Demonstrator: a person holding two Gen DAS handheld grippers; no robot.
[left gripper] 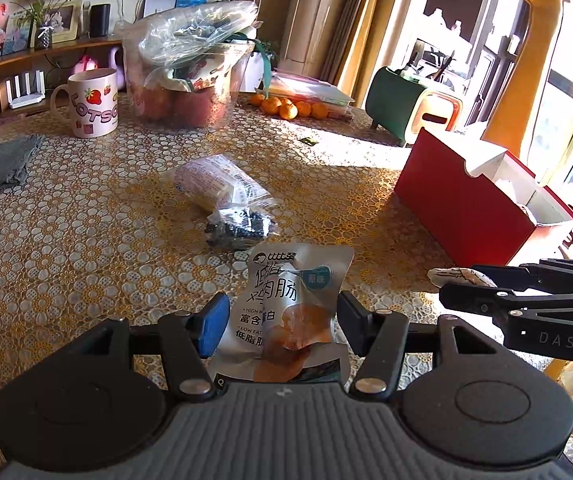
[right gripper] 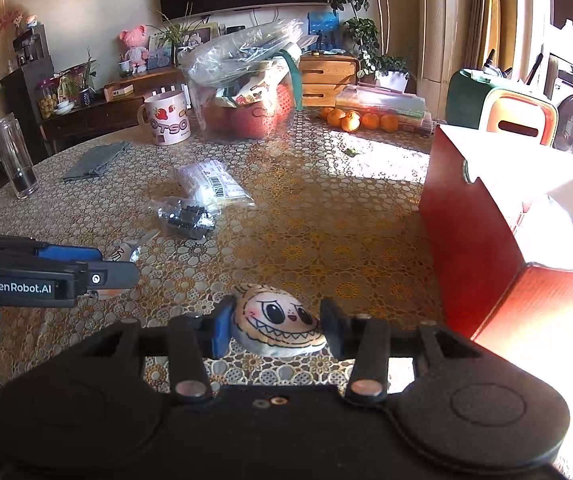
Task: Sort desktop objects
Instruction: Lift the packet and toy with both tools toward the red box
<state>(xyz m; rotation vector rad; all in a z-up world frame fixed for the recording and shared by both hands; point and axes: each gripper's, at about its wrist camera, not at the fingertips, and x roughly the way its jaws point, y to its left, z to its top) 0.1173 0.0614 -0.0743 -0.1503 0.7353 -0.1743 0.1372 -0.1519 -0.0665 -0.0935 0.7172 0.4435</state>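
A lace-patterned table (right gripper: 326,216) is carrying a strawberry mug (right gripper: 166,118), folded grey cloth (right gripper: 96,160), two plastic packets (right gripper: 206,196), oranges (right gripper: 360,120), a red box (right gripper: 470,232) and a glass tumbler (right gripper: 14,158).

A pink strawberry mug (right gripper: 165,119) stood at eleven o'clock on the lace-patterned tablecloth (right gripper: 306,216). Just right of it, a clear bowl (right gripper: 246,112) held red fruit beneath a crumpled plastic bag (right gripper: 242,54). Mandarins (right gripper: 360,120) lay in a row at one o'clock, just beside a stack of flat folders (right gripper: 382,106). A folded grey cloth (right gripper: 96,160) rested at ten o'clock; farther left stood an upright glass tumbler (right gripper: 14,158). Behind, a pink doll (right gripper: 134,46) occupied the shelf, and a yellow giraffe figure (left gripper: 526,60) rose by the window.
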